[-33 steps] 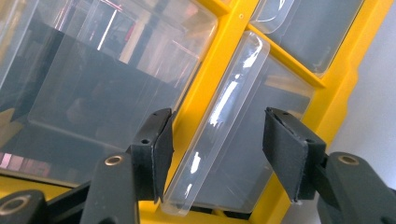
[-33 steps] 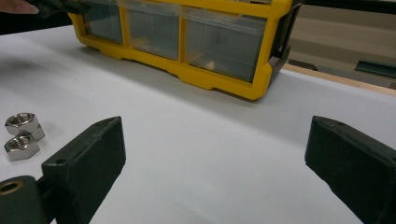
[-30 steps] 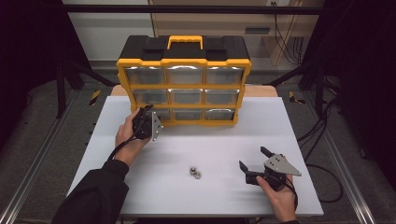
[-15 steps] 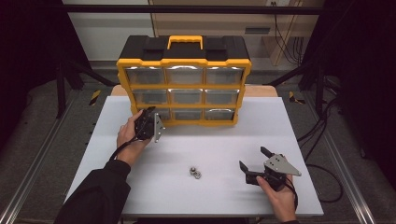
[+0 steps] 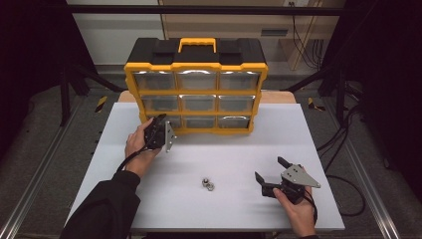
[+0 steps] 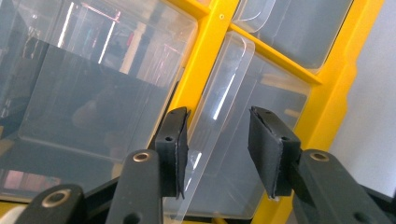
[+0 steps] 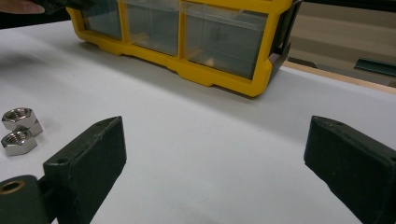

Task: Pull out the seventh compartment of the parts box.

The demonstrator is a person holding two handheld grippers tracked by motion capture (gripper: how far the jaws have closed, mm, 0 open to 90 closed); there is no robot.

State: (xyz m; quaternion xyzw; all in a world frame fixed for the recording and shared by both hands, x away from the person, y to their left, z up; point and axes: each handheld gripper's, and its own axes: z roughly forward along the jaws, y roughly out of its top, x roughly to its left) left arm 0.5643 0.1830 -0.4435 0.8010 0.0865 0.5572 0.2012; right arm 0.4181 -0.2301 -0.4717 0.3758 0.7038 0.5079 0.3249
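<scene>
- Left gripper (image 5: 158,130) is raised to the yellow-framed organizer of clear plastic drawers (image 5: 195,102), at the bottom-left drawer (image 6: 233,126); its jaws straddle the drawer's clear pull tab (image 6: 219,107), one pad touching.
- Against a second ago, those jaws have just been closing.
- Right gripper (image 5: 272,173) rests wide open on the white table (image 5: 229,149), beside two steel hex nuts (image 5: 207,184).

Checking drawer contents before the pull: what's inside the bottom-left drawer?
Through the bottom-left drawer's clear front, left gripper view, nothing is recognisable inside, only glare and reflections. The left hand-held gripper brackets its pull tab, covering part.
</scene>
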